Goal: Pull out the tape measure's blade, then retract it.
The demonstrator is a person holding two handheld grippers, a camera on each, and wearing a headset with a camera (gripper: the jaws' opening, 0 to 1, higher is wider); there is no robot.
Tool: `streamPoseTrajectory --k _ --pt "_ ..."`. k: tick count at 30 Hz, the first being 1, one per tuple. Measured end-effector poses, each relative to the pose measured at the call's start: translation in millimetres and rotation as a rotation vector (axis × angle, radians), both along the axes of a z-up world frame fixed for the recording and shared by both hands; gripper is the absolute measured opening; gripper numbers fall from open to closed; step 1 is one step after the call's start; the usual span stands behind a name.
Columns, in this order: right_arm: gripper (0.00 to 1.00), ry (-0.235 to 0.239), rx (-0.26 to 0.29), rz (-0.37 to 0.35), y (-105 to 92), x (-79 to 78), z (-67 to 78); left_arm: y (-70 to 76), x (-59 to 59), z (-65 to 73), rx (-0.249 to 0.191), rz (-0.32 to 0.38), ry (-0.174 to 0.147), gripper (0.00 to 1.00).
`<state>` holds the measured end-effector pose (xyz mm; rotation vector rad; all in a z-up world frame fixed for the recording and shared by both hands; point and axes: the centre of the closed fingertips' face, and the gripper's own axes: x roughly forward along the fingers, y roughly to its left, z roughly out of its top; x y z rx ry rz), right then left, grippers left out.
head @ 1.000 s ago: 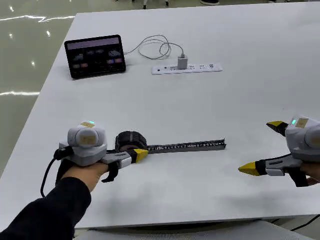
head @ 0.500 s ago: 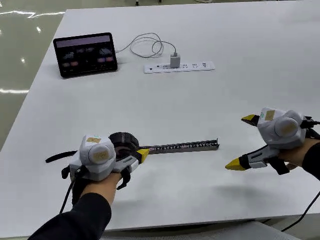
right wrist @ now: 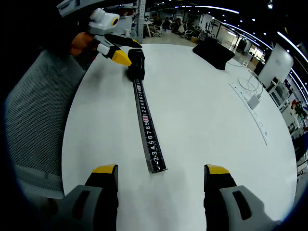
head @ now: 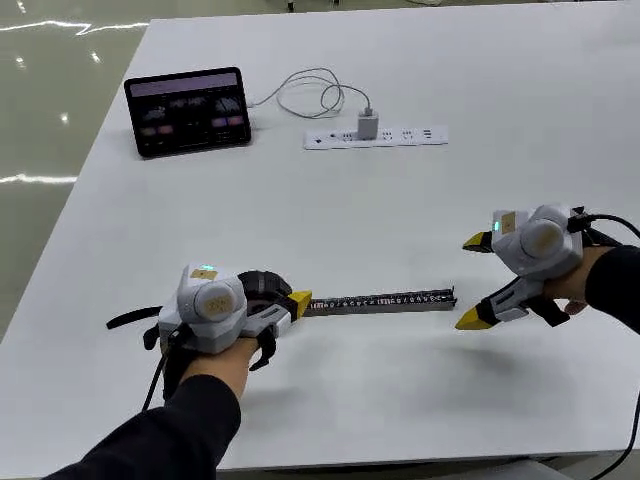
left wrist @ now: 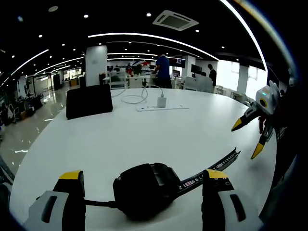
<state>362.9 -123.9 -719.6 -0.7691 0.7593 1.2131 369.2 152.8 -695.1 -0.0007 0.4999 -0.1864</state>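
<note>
Blade (head: pixel 380 299) lies extended (flat); tip just before wide-spread right tool (head: pixel 467 282).

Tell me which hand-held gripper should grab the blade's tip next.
Right. The right hand-held gripper, open, faces the blade, whose free end lies just ahead between its jaws. The left hand-held gripper straddles the case at the other end.

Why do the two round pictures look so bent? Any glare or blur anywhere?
Left gripper view: the fisheye lens bows the ceiling light strips into arcs. Right gripper view: same bulge rounds the table, yet the blade numbers read sharp. Head view: straight lines, even light, white glare streaks on the floor, a faint shadow beneath the right claw.
</note>
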Motion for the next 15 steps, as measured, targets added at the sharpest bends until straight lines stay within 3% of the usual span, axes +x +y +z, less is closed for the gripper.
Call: streamPoseTrajectory --k 3,15 --pt "0.64 0.012 -0.045 0.036 -2.3 4.0 -8.0 -2.7 2.8 -2.0 0.003 -0.015 -0.003 0.98" --pt "0.36 0.099 -0.087 0.129 4.3 -1.3 -22.8 -11.7 8.1 -8.9 -0.018 -0.039 0.014 0.91"
